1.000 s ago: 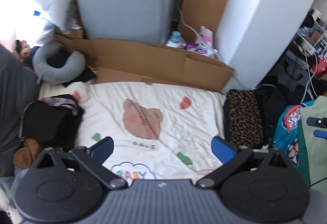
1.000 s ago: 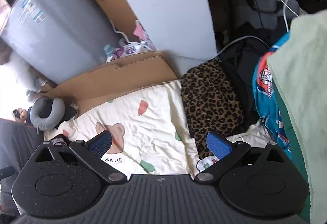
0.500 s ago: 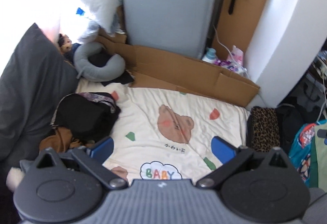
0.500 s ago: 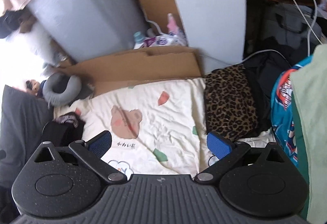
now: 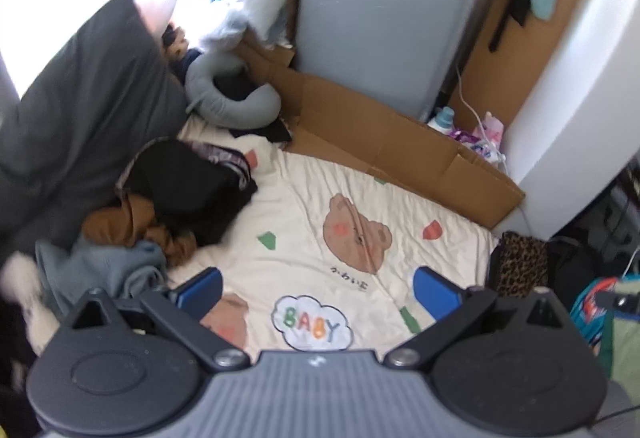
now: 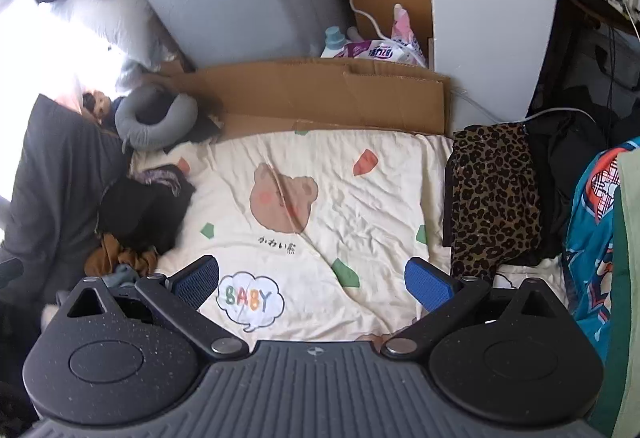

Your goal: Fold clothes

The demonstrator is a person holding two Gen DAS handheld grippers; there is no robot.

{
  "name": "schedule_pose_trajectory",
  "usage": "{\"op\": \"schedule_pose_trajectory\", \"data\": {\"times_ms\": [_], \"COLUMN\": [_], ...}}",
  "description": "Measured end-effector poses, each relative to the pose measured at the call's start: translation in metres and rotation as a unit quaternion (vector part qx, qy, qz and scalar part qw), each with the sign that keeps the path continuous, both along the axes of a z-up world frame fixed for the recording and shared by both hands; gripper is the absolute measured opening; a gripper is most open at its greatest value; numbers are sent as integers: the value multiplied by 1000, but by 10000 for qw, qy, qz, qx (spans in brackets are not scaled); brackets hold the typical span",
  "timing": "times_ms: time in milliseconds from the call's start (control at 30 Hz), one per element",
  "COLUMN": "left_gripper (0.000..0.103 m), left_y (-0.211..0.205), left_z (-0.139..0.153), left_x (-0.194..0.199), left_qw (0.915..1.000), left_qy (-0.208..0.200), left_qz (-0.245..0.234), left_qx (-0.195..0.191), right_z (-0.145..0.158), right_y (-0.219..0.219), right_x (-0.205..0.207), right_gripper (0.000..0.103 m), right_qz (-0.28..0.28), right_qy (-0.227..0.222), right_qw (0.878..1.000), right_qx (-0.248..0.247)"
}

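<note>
1. The left gripper [image 5: 318,292] and the right gripper [image 6: 312,280] both hover over the near edge of the cream blanket [image 6: 360,206], jaws spread wide, holding nothing.
2. A heap of clothes [image 5: 188,194], black, brown and grey-blue, lies on the blanket's left edge.
3. A leopard-print garment [image 6: 494,198] lies along its right edge.
4. Flattened cardboard [image 6: 320,94] borders the far edge.

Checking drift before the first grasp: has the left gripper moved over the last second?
Yes. The left gripper, open, has swung left: the grey metal cabinet slid right in its view, and the pile of black and brown clothes came in.
</note>
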State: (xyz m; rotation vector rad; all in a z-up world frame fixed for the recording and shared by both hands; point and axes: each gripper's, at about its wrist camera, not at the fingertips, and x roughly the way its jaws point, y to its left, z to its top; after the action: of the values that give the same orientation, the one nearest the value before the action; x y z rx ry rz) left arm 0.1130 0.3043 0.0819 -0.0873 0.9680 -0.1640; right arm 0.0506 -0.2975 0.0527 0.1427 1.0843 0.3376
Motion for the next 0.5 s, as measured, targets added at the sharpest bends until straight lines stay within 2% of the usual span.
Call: {"op": "schedule_pose_trajectory", "data": {"times_ms": [300,500], "left_gripper": [103,103], "left_y": [-8,-17], "left_z": [-27,-43], "left_x": [-13,-9], "left_qw": [9999,9995], "left_qy": [17,223], "left_qz": [47,-65], "left_qx": [161,204], "right_z": [-6,-18], "right_y": [36,52], "right_x": [-17,-21], "right_gripper": [102,102], "right_qz": [240,402], "right_qy": [-56,22], "right_qw": [9995,9985], "right_qx": [-204,-382]}}
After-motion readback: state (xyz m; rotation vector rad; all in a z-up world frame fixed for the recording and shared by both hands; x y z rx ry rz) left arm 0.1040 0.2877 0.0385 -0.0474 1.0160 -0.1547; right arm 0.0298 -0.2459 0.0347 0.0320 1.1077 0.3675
